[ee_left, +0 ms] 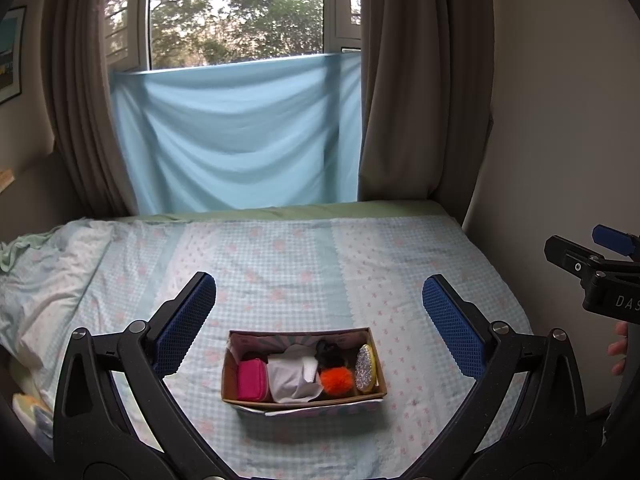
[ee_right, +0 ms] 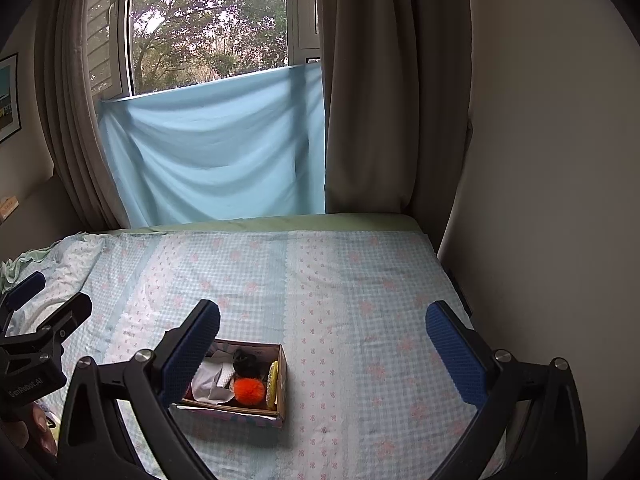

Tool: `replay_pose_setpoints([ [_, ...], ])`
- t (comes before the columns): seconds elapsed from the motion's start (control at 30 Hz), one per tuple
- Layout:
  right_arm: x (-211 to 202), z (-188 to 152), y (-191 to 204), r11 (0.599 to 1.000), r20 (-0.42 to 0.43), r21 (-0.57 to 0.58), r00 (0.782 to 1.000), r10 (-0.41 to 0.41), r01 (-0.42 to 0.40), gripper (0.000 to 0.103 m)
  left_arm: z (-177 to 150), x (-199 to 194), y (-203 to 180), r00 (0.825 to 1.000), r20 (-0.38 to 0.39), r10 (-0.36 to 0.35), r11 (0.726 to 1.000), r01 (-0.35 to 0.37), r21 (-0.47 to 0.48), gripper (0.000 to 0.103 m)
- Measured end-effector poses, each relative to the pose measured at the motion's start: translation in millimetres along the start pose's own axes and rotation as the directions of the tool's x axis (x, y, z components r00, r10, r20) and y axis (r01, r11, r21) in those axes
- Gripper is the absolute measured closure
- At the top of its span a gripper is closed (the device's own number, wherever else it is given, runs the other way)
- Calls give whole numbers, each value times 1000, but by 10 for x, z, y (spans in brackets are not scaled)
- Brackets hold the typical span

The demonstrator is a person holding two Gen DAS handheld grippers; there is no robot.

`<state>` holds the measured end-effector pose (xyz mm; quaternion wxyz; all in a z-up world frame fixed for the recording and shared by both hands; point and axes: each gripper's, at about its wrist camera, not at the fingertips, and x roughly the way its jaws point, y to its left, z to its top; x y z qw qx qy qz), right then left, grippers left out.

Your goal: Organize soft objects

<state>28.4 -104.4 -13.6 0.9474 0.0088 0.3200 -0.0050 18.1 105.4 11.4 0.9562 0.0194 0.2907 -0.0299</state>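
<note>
Box of soft things on the bed, both claws spread and empty above it.

The bed (ee_left: 400,264) carries the cardboard box (ee_left: 303,399), long axis crosswise, centred ahead of the left gripper (ee_left: 320,330); it lies left of the right gripper (ee_right: 324,354), so the left looks nearer. Inside, left to right: pink pouch (ee_left: 252,381), white cloth (ee_left: 290,380), orange pom-pom (ee_left: 337,381), glittery round pad (ee_left: 365,367).

Left gripper (ee_left: 319,295), right gripper (ee_right: 323,325): jaws wide, empty.
</note>
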Motion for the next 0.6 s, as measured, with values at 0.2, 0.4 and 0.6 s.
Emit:
replay_pose_setpoints([
  [0.2,1,-1,7,1000,-1,0,1000,-1,1,0,2,20,6,999,9,30,1000,-30,-5,0],
  [0.4,63,1,15,1000,-8,10,1000,5,-5,0,-14,-5,50,995,47,88,996,-87,-29,0],
  [0.6,259,-35,32,1000,-62,10,998,15,-15,0,-69,96,10,998,25,57,998,-57,-10,0],
])
